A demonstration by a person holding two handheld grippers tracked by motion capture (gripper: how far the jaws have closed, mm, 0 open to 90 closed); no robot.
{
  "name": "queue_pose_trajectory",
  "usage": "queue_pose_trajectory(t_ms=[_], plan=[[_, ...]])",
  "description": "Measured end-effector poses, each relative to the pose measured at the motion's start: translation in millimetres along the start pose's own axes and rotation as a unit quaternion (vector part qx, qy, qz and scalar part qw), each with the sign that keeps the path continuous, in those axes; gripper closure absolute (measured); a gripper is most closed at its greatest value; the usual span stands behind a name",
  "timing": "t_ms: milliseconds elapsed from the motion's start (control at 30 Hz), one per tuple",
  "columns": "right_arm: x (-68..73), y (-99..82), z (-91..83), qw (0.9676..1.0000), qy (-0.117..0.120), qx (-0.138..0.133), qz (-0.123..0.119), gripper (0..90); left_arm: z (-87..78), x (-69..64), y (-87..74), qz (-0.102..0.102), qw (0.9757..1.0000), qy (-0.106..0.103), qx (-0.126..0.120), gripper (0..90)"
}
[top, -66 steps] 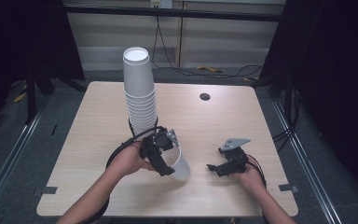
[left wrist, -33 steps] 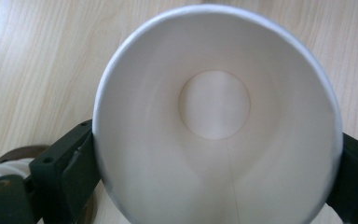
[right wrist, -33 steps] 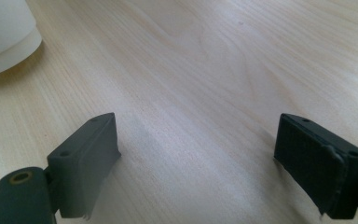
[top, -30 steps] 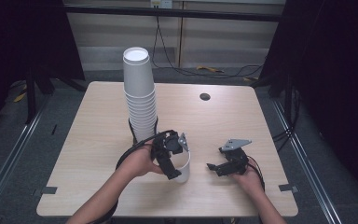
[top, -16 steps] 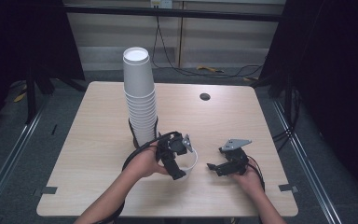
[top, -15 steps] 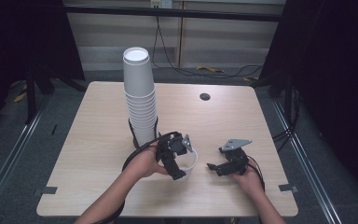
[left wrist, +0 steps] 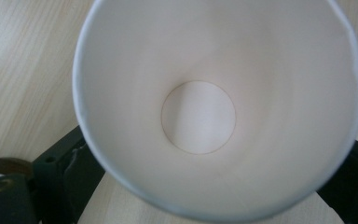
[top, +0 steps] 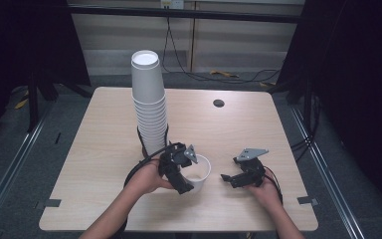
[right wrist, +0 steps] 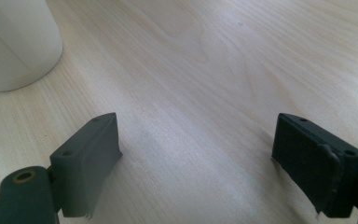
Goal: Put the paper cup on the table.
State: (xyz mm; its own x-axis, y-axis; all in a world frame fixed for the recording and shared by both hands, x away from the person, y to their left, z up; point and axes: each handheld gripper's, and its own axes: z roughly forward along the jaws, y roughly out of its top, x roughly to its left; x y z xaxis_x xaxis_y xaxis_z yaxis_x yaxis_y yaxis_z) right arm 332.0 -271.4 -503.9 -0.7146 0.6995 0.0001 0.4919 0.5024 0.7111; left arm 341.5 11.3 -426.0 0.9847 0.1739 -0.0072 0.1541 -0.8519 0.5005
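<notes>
The counter (top: pixel 104 149) carries a tall stack of white paper cups (top: pixel 149 107), standing upright left of its middle. Near the counter's front edge, just in front of that stack, a single white paper cup (top: pixel 197 172) stands upright with its mouth up.

The left hand-held gripper (top: pixel 179 167) is clamped on this cup: in the left gripper view the cup (left wrist: pixel 219 112) sits between the two black jaws, one against its wall at each side, the jaws spread partway to the cup's width. The view looks straight down into the empty cup to its round bottom.

The right hand-held gripper (top: pixel 238 177) rests low over the counter, to the right of the cup and apart from it. Its jaws (right wrist: pixel 205 163) stand wide apart with bare wood between them, though they have just been closing a little. The cup's base (right wrist: pixel 16 44) shows at the upper left of the right gripper view, beyond the left jaw and not touching it.
</notes>
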Motion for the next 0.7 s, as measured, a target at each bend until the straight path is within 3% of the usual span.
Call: queue_pose_trajectory(t_ms=[100,233,267,700], plan=[[-0.1,0.0,0.0,1.0000,0.000,0.000,0.000,14.2,-2.5,0.2,-7.2,-0.013,0.9998,-0.003,-0.011,6.5],[0.1,0.0,0.0,1.0000,0.000,0.000,0.001,14.2,-7.6,2.4,-15.8,-0.016,0.9996,-0.003,-0.022,6.6],[0.0,0.0,0.0,1.0000,0.000,0.000,0.000,14.2,-8.9,2.2,-19.0,-0.025,0.9993,-0.002,-0.029,6.7],[0.0,0.0,0.0,1.0000,0.000,0.000,0.000,14.2,-11.6,6.4,-53.0,-0.043,0.9978,0.004,-0.051,7.4]])
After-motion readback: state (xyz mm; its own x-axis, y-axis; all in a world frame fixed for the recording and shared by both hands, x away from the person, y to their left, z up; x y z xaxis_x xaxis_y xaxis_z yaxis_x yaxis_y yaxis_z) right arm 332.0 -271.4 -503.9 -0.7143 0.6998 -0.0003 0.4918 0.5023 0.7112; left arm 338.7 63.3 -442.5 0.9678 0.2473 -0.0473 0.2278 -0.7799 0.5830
